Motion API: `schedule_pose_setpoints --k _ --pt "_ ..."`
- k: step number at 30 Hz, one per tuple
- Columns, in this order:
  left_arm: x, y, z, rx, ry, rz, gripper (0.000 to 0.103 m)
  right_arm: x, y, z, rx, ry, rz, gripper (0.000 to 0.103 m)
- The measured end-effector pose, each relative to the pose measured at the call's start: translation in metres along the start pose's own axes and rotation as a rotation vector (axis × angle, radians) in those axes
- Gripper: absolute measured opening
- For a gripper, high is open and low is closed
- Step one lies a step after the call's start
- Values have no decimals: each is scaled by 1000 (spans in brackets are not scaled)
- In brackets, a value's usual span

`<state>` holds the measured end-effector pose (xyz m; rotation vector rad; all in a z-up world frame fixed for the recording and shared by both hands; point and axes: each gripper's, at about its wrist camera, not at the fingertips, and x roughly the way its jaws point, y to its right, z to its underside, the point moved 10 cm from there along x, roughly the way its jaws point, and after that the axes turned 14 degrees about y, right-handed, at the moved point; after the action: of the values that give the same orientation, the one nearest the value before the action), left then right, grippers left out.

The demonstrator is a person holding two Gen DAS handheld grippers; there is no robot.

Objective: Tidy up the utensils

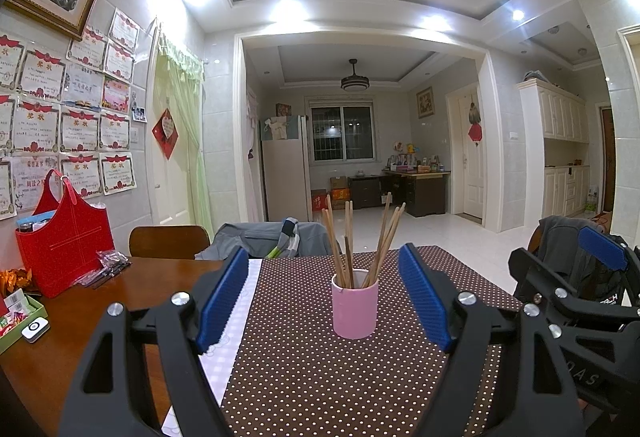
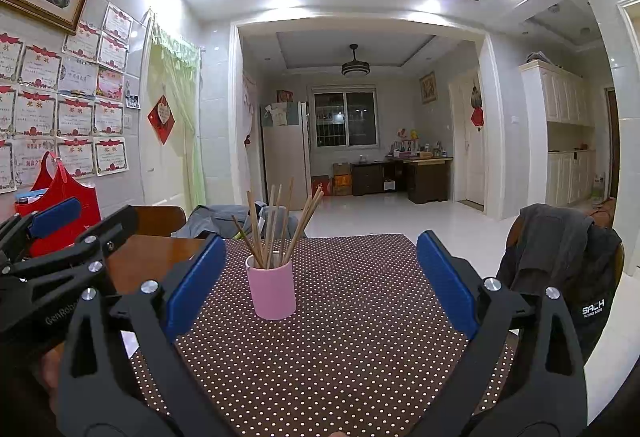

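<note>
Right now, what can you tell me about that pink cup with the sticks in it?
The pink cup is a plain, smooth cylinder, likely ceramic or plastic, standing upright on the dotted brown tablecloth. It holds a loose bunch of wooden chopsticks leaning outward against its rim. Neither gripper touches it.

a smooth, matt pink cup [image 1: 355, 307], ceramic or plastic by its look, holds bare wooden chopsticks [image 1: 349, 243] with a dry, unvarnished finish. it stands on a brown cloth [image 1: 320, 377] printed with small white dots, matt and finely woven. beside the cloth, the wooden surface [image 1: 60, 349] shows a glossy reddish varnish. the left tool [image 1: 322, 299] is matt black plastic with bright metal screw heads and ribbed blue rubber-like pads [image 1: 222, 297]; the right tool [image 2: 322, 287] is built alike, its blue pads [image 2: 448, 283] looking smoother. a red bag [image 1: 66, 241] looks like stitched leatherette. the white floor tiles [image 1: 432, 229] shine glossily.
</note>
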<state>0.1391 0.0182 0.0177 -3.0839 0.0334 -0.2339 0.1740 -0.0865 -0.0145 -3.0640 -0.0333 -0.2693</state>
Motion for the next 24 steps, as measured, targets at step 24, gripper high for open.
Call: schedule_pose_setpoints --k 24 --pt "-2 -8 5 4 -5 -2 76 0 -3 3 4 -15 -4 94"
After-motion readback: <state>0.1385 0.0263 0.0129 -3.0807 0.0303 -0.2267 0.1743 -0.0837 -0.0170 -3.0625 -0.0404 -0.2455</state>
